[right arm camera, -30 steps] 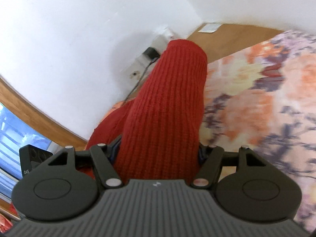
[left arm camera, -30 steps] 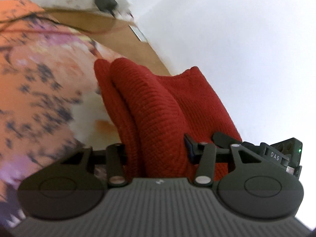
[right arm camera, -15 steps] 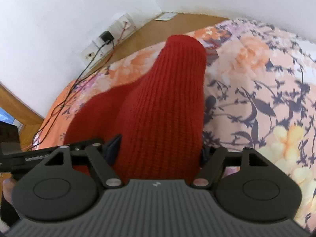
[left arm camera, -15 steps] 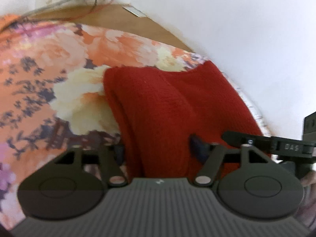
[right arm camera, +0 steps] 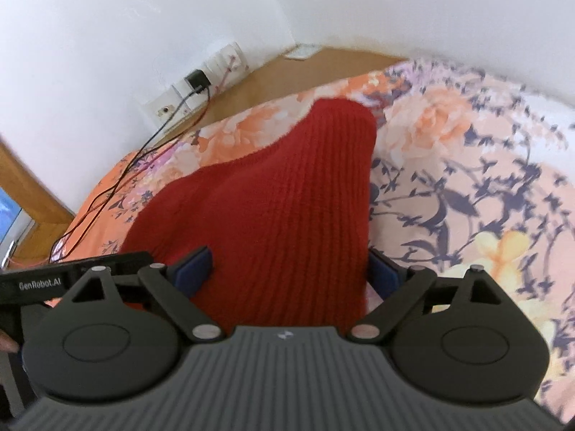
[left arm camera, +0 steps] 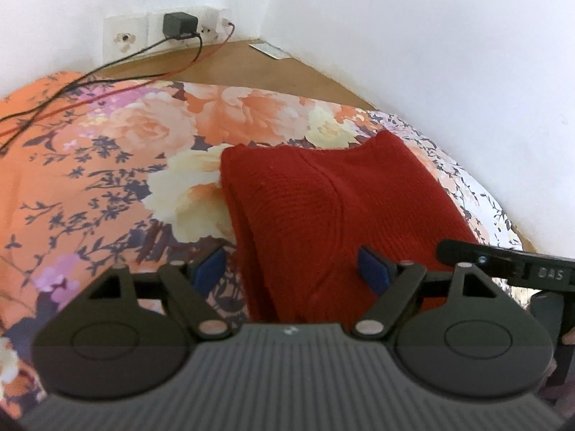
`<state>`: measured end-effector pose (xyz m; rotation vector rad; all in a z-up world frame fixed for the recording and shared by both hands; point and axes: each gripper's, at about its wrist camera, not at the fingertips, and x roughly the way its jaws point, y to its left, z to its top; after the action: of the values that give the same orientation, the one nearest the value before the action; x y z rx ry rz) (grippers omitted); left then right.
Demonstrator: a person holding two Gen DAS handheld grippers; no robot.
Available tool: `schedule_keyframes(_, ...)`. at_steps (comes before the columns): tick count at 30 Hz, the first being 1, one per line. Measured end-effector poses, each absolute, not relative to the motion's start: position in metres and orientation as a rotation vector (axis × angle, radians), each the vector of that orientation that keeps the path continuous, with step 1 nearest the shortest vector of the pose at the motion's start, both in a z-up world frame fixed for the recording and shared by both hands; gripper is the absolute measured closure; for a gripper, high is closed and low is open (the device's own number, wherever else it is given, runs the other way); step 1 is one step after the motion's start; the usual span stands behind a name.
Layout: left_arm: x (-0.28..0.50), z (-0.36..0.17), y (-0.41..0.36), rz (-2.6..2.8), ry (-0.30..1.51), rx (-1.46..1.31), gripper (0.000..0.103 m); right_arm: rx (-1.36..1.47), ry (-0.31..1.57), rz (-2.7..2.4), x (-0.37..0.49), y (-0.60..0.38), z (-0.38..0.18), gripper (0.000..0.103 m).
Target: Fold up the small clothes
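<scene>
A red knit garment lies folded on the floral bedspread, its far end near the wall corner. My left gripper straddles its near end. Its jaws are opening: the left pad stands clear of the cloth and the right pad rests beside it. In the right wrist view the same garment runs away from my right gripper. Those jaws are opening too, with the cloth loose between the blue pads. The two grippers sit side by side at the garment's near edge.
A wall socket with a black charger sits at the back, and its black and red cables trail over the bedspread. A wooden ledge runs along the white walls. A window corner shows at the far left.
The garment, held up in the air before, has come down flat onto the bedspread. Both pairs of jaws have widened and no longer pinch the cloth.
</scene>
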<state>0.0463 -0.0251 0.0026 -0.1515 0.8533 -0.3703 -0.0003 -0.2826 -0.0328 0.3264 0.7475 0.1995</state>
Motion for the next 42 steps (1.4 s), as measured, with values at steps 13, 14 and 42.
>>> schedule_keyframes(13, 0.041, -0.022, -0.022, -0.255, 0.867, -0.119, 0.009, 0.225, 0.73, 0.204, -0.022, -0.272, -0.033, 0.023)
schedule_keyframes(14, 0.04, -0.021, -0.022, -0.252, 0.867, -0.123, 0.009, 0.207, 0.729, 0.197, -0.022, -0.269, -0.035, 0.023)
schedule_keyframes(42, -0.013, -0.026, -0.075, -0.184, 1.012, -0.02, 0.011, 0.236, 0.953, 0.081, -0.06, -0.266, -0.061, 0.0)
